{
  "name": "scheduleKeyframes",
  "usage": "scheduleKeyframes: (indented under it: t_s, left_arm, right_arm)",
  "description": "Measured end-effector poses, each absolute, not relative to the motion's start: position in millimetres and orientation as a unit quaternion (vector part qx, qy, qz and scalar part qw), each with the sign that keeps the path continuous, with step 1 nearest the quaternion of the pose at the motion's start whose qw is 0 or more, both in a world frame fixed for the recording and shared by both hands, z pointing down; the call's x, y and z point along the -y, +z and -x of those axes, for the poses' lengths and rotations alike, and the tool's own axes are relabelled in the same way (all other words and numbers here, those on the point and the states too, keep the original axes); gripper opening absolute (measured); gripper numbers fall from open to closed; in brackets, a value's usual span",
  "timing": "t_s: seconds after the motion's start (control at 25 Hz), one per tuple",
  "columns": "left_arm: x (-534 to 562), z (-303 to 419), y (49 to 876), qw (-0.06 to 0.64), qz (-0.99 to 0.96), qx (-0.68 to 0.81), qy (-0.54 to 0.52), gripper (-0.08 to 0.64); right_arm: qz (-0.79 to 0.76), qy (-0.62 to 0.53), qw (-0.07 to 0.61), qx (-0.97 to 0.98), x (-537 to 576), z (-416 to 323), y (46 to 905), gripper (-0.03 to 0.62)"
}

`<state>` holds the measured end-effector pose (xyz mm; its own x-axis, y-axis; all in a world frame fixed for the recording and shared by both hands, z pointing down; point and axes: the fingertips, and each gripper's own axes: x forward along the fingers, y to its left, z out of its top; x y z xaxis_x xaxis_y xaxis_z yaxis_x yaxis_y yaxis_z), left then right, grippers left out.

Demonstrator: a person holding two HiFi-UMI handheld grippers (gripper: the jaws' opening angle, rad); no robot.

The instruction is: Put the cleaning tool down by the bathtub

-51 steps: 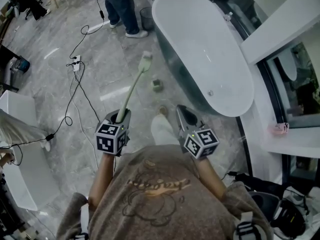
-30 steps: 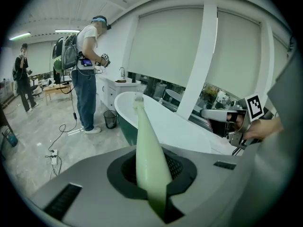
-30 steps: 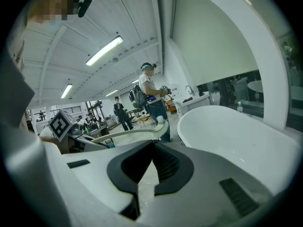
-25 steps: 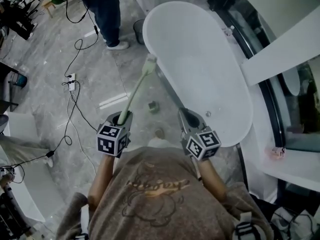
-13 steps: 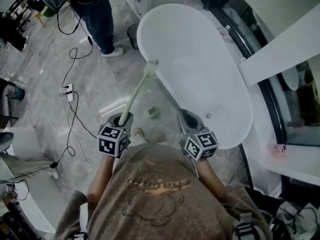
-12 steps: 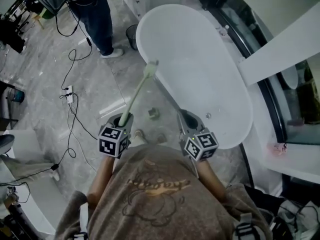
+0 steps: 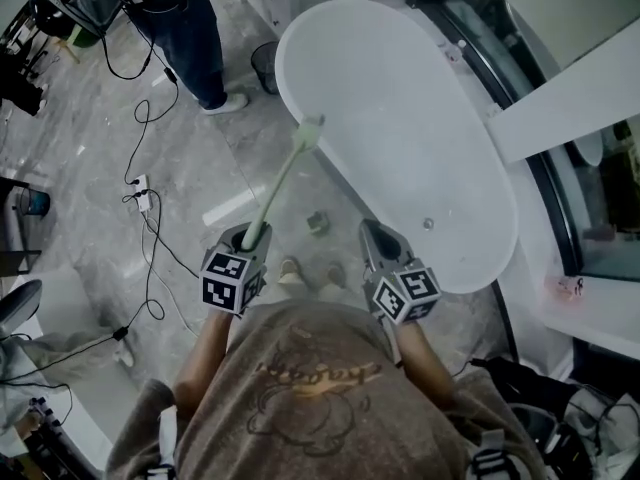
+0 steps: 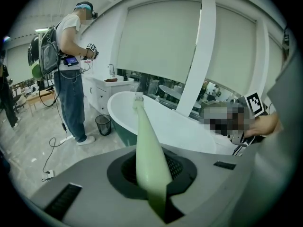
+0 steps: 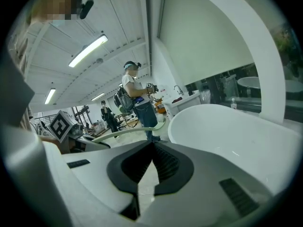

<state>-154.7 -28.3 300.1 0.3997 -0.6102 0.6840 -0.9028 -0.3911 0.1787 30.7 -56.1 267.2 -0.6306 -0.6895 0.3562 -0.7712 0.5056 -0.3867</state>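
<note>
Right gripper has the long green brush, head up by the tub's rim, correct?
Not quite: the left gripper holds the brush, its jaws clamped on the handle in the left gripper view. The head is by the bathtub rim.

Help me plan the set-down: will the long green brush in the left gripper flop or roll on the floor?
Probably stiff: held only at its end by the left gripper, the brush juts out straight, no sag. Likely light for the same reason. Its smooth, rounded handle might roll on the glossy floor.
</note>
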Motion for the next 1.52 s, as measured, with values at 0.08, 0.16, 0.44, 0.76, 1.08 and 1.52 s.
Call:
scheduleKeyframes:
  t_s: [0.08, 0.16, 0.44, 0.76, 1.08, 1.52]
  left_arm:
    - [31, 157, 305, 0.277, -0.790, 0.478, 0.266, 0.026]
    - [33, 158, 312, 0.279, -0.790, 0.476, 0.267, 0.026]
    - [39, 163, 344, 0.298, -0.785, 0.467, 0.277, 0.026]
    - [42, 168, 382, 0.311, -0.779, 0.468, 0.279, 0.026]
    - [35, 173, 427, 0.321, -0.778, 0.456, 0.291, 0.026]
    - [23, 175, 498, 0.341, -0.771, 0.451, 0.294, 0.026]
  right_arm:
    - [-0.424, 0.265, 0.080, 0.862, 59, -26, 271, 0.002]
    - [-0.423, 0.269, 0.081, 0.861, 62, -22, 277, 0.002]
    - [-0.421, 0.281, 0.091, 0.858, 73, -10, 305, 0.002]
    - [-0.417, 0.287, 0.104, 0.856, 77, -4, 344, 0.002]
    - [-0.419, 0.293, 0.110, 0.852, 73, 2, 385, 0.002]
    - [-0.421, 0.303, 0.123, 0.846, 72, 7, 457, 0.002]
